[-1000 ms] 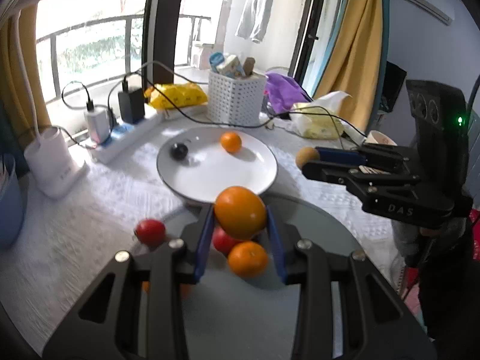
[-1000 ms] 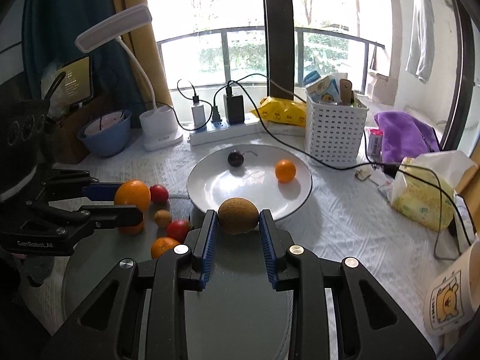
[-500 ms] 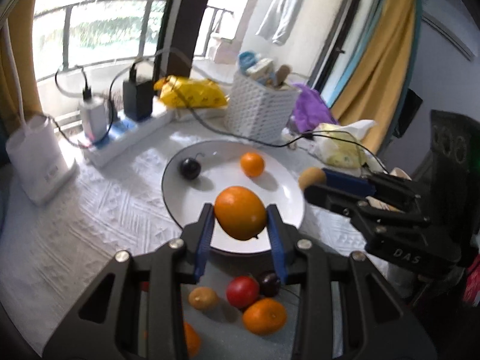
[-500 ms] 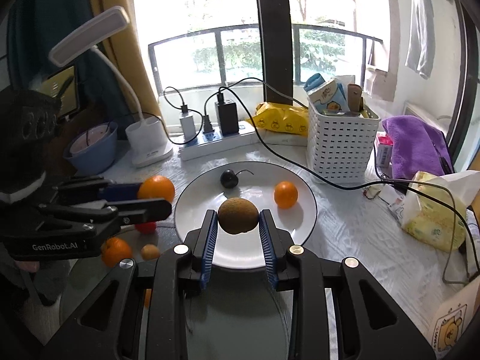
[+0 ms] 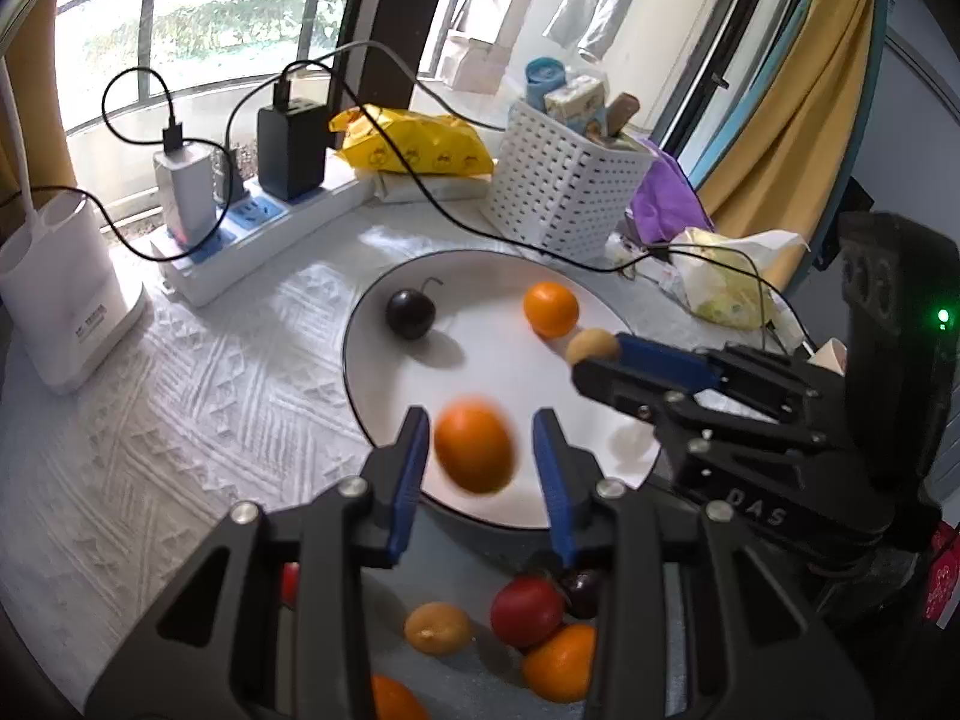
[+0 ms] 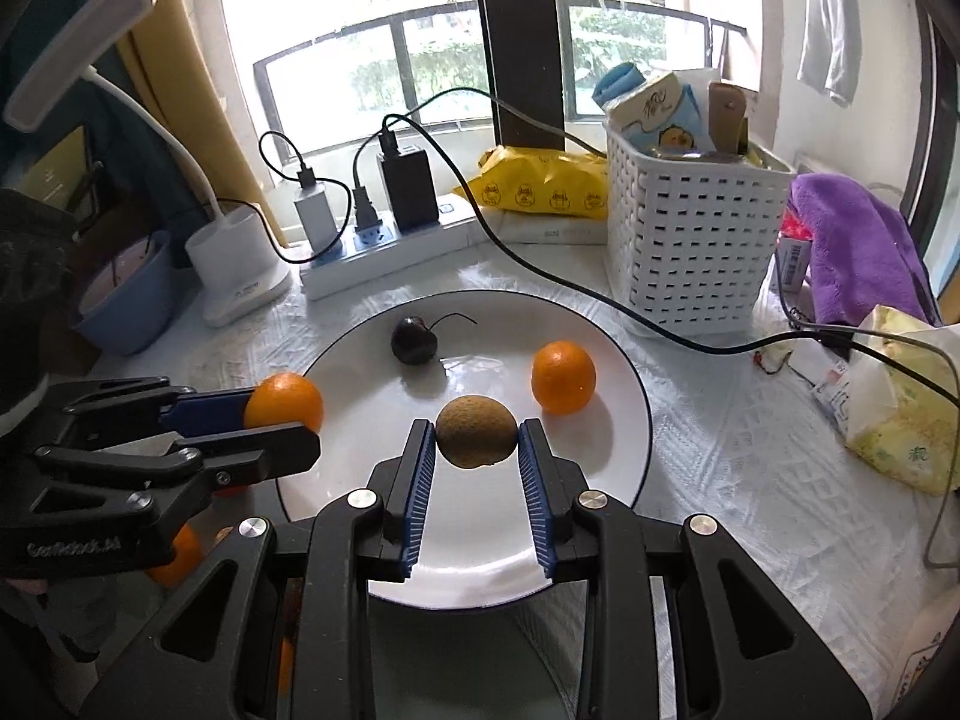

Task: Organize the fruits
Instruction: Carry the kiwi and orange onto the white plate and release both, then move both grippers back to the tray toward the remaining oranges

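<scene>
The left hand-held gripper (image 5: 480,456) hangs over the near edge of the white plate (image 5: 480,372), its blue pads around an orange (image 5: 474,445); the fruit is blurred and a gap shows beside the right pad, so whether it is clamped I cannot tell. The right hand-held gripper (image 6: 477,450) is clamped on a brown kiwi (image 6: 476,431), held above the plate's middle. On the plate lie a dark cherry (image 6: 413,339) with its stem and a small orange (image 6: 563,377), well apart. Near the left gripper, on a grey surface by the plate, sit more fruits (image 5: 528,612): red, orange and yellowish ones. Behind the plate on the counter (image 5: 180,396) stand a white basket (image 6: 690,240) and a power strip (image 6: 384,252).
</scene>
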Action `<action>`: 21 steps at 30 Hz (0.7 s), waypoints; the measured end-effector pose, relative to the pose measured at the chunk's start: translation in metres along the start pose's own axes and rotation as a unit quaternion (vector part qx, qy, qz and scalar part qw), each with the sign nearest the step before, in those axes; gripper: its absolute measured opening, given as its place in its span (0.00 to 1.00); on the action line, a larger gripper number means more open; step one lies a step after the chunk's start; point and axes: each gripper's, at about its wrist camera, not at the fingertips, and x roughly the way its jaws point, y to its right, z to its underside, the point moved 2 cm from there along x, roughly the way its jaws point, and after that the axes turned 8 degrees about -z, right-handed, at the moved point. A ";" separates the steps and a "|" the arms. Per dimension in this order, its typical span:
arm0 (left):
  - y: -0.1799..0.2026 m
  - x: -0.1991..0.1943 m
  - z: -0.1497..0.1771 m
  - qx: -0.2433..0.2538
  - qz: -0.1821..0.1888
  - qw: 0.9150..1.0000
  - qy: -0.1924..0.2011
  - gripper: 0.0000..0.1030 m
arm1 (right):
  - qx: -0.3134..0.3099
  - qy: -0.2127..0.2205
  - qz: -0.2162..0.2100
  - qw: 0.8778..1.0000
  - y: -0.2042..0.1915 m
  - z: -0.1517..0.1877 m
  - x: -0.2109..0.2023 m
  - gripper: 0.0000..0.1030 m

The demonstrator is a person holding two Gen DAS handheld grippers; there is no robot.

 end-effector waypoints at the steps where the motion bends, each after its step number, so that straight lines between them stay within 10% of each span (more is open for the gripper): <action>1: 0.002 -0.002 0.000 0.006 -0.003 1.000 0.003 0.38 | 0.001 0.000 -0.001 1.000 -0.001 0.000 0.000 0.30; 21: -0.019 -0.060 0.020 0.037 -0.048 0.997 0.048 0.45 | -0.012 0.021 0.006 1.000 -0.009 0.012 -0.031 0.32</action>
